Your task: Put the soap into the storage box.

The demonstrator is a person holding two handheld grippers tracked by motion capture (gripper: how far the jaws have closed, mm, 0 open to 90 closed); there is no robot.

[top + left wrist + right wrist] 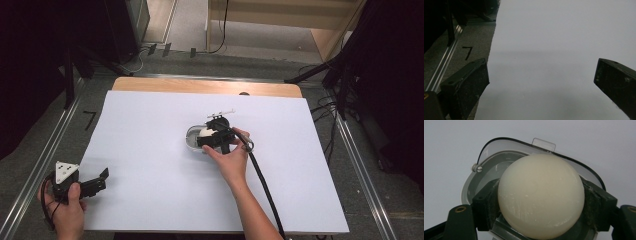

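Note:
A cream-white ball (541,195) sits between the pads (486,205) of my right gripper (541,203), which is shut on it. The ball hangs just over a clear oval container (469,186) whose clear lid (499,145) with a small tab stands open behind it. In the high view the right gripper (204,135) with the ball (205,131) is at the container (191,138) near the table's middle. My left gripper (101,180) rests at the front left edge of the table, jaws wide open with nothing between them (541,80).
A white sheet (150,145) covers the table, with a strip of wood (200,86) bare at the back. A thin white piece (222,112) lies just behind the container. The right gripper's cable (262,185) trails toward the front. Metal rails (50,150) and black stands flank the table.

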